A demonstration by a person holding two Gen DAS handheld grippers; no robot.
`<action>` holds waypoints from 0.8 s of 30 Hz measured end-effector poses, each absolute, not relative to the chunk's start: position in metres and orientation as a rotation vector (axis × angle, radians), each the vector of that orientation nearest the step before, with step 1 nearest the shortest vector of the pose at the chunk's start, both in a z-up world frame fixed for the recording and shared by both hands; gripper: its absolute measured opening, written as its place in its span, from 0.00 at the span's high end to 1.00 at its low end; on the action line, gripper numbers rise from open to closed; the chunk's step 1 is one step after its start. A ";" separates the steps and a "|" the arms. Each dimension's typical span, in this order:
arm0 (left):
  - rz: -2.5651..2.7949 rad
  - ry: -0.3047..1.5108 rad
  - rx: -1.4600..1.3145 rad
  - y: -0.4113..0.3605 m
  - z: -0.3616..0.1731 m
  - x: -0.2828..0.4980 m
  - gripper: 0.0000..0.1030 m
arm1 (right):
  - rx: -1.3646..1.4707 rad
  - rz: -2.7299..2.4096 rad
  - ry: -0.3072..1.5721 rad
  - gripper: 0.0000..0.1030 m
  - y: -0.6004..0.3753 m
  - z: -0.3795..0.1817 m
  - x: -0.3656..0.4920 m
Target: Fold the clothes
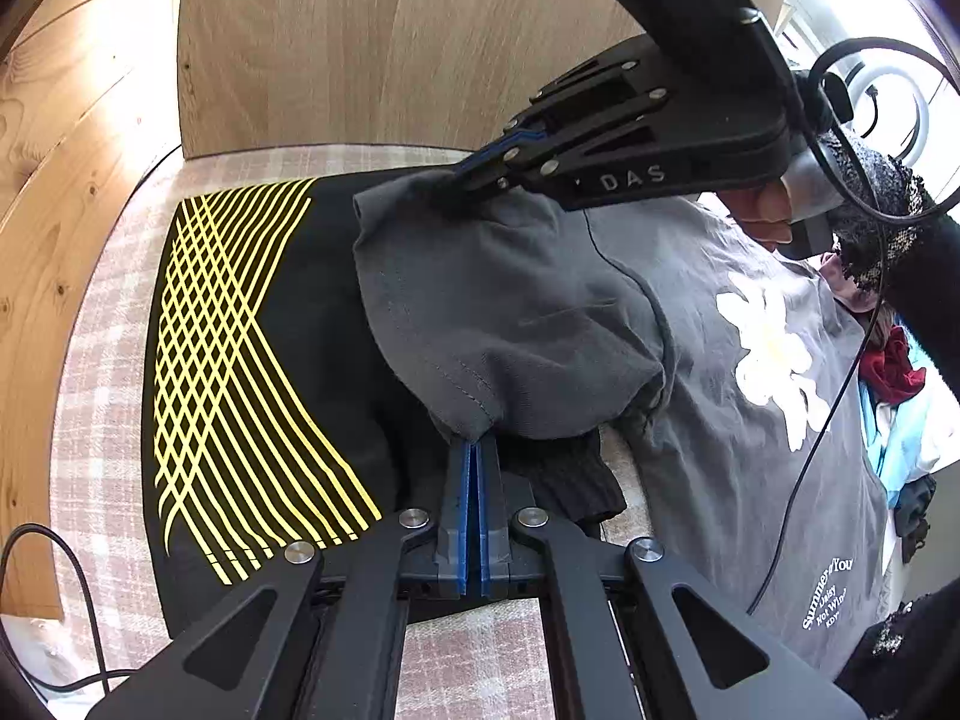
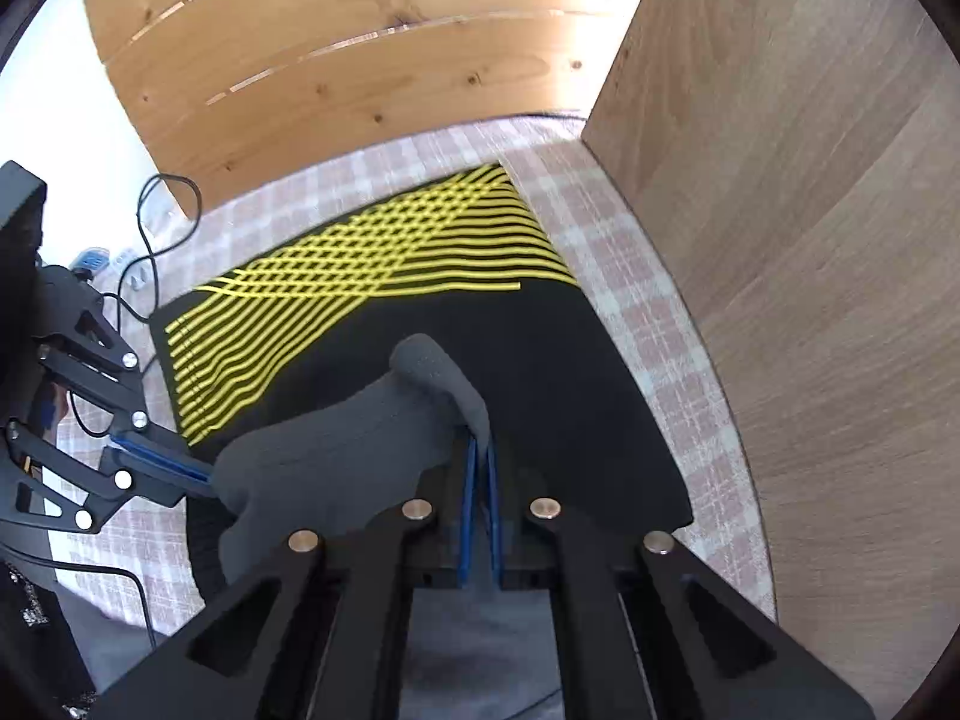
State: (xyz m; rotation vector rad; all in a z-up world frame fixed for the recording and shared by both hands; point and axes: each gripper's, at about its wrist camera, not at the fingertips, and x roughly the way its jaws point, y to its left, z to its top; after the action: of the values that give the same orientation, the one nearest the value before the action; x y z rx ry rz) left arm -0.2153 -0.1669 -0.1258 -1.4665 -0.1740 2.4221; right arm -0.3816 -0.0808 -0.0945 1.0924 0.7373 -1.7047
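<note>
Nearest, left tool (image 1: 474,450): blue pads pressed together on the hem of a grey T-shirt (image 1: 690,372), sleeve bunched just beyond the tips. Grey T-shirt spread over a pink checked tabletop (image 1: 102,420), white flower print and white lettering to the right, sleeve overlapping a folded black garment (image 1: 252,360) with yellow crossing stripes on the left. Farther off, right tool (image 1: 480,177) clamped on the sleeve's far edge. Beyond, wooden panels (image 1: 372,42); at far right, a heap of other clothes (image 1: 894,384).
</note>
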 end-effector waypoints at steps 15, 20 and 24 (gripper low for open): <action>2.482 -0.176 -1.571 -0.176 -0.124 -0.240 0.73 | 1.152 -1.930 0.501 0.69 -0.051 -0.096 -0.437; 2.498 -0.101 -1.624 -0.159 -0.138 -0.265 0.66 | 1.108 -2.057 0.307 0.62 0.017 -0.052 -0.437; 2.502 -0.139 -1.624 -0.157 -0.133 -0.258 0.74 | 1.141 -2.145 0.248 0.62 0.082 -0.039 -0.418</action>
State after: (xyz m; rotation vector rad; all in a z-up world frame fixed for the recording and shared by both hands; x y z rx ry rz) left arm -0.2580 -0.1573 -0.1334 -1.6242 -0.1385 2.5023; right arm -0.4177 0.0822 -0.0394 1.1407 0.2478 -2.1445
